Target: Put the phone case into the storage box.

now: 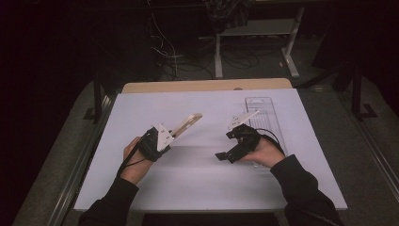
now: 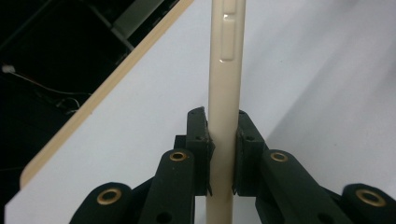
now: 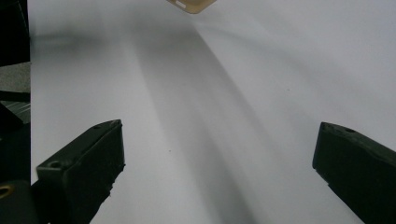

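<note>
The left claw [image 2: 222,154] is clamped on one end of a beige phone case [image 1: 186,125], held above the white tabletop [image 1: 197,183] near its left edge. The right claw [image 3: 219,163] stands wide open and empty. Judged step: handover; next, the right claw must close on the case's free end, short of the clear tray [image 1: 261,106] at the far-right corner.

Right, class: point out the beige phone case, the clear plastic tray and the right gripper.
beige phone case [image 2: 225,93], left gripper view, its side edge.
clear plastic tray [image 1: 260,104], high view, far end.
right gripper [image 3: 217,154], right gripper view, midway between the fingers.
</note>
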The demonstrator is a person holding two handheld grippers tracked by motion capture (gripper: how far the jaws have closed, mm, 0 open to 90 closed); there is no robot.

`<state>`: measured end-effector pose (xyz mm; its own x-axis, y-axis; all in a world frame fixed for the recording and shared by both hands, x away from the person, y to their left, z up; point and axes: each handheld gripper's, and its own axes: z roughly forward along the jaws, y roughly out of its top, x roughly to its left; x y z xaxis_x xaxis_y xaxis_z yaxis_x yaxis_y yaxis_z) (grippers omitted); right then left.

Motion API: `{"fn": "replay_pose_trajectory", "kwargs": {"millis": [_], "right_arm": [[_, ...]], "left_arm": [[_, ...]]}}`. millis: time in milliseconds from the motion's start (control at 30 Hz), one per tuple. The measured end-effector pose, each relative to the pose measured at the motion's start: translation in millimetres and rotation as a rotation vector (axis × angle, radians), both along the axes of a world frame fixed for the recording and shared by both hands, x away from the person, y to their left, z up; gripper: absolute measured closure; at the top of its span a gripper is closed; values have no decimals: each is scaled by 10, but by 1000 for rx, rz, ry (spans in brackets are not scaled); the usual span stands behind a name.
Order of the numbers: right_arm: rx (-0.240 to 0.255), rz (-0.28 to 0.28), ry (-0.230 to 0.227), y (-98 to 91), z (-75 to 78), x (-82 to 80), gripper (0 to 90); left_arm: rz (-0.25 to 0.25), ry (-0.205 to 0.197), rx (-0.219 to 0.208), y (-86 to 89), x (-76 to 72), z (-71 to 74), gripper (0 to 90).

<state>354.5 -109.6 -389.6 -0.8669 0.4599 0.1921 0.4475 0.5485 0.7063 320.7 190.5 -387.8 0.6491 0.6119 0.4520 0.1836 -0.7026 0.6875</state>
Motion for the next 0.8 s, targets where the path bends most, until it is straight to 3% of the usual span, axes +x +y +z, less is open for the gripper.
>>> {"fn": "replay_pose_trajectory", "kwargs": {"millis": [167, 333, 367, 567, 800], "right_arm": [[-2, 0, 0, 2, -1, -1, 16], [-4, 0, 0, 2, -1, 1, 16], [-3, 0, 0, 0, -1, 2, 16], [-4, -1, -1, 2, -1, 2, 17], [-3, 2, -5, 4, -1, 3, 16]], "left_arm": [[7, 37, -69, 22, 31, -8, 801], [21, 74, -97, 58, 50, 13, 801], [29, 79, -134, 54, 51, 4, 801], [71, 104, -224, 66, 67, 2, 800], [102, 137, -293, 89, 80, 5, 800]]}}
